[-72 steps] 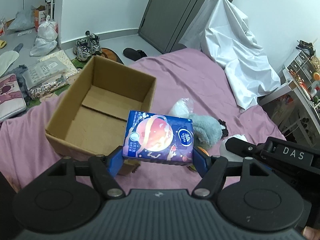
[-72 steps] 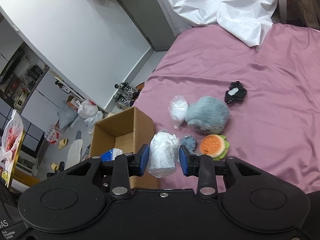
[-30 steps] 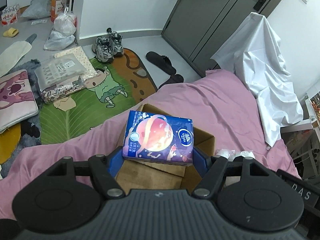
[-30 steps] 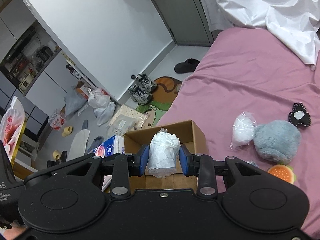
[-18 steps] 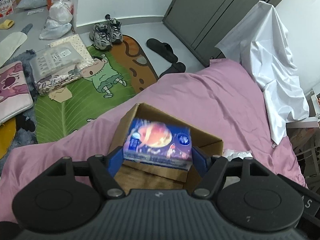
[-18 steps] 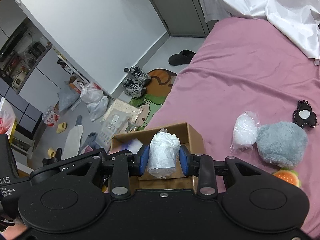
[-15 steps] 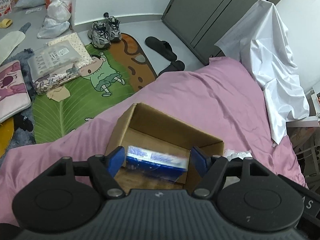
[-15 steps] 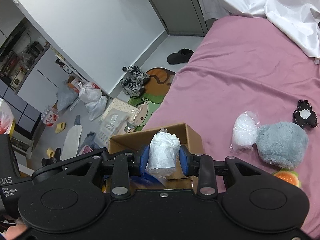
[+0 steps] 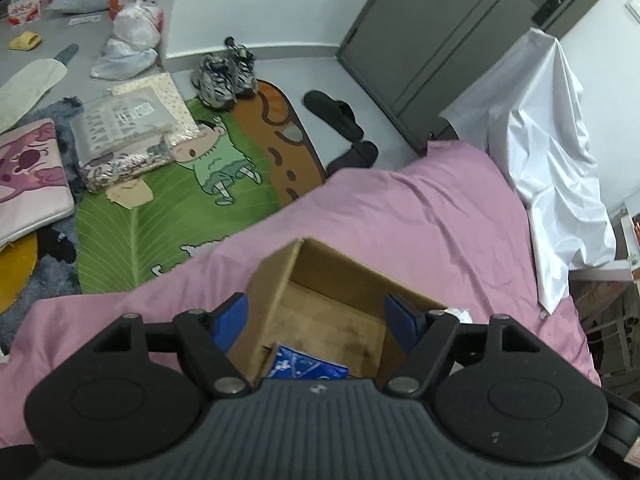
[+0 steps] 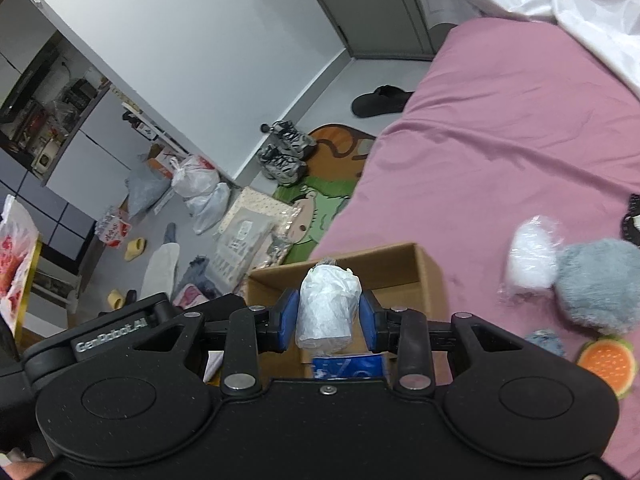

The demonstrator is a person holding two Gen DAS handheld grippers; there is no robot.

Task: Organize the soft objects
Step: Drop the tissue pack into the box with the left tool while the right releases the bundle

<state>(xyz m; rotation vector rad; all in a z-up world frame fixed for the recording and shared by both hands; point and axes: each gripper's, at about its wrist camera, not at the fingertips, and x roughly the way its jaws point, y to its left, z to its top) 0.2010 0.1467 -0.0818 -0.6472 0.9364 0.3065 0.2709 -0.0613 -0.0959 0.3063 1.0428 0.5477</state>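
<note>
An open cardboard box [image 9: 344, 280] stands on the pink bed. The blue tissue pack [image 9: 306, 366] lies inside it, near the front wall; it also shows in the right wrist view [image 10: 347, 364]. My left gripper [image 9: 320, 320] is open and empty above the box. My right gripper [image 10: 326, 318] is shut on a white plastic-wrapped roll [image 10: 327, 306] and holds it over the box [image 10: 400, 264]. The left gripper's body [image 10: 120, 332] sits to its left.
On the pink sheet [image 10: 500, 120] right of the box lie a clear bag of white stuffing [image 10: 530, 254], a grey plush [image 10: 600, 284], a small blue item [image 10: 544, 342] and a burger toy [image 10: 608, 362]. A white sheet [image 9: 552, 160] hangs at the bed's far side. Shoes and bags clutter the floor.
My left gripper opened and the blue tissue pack dropped into the box. My right gripper kept hold of the white roll and moved over the box.
</note>
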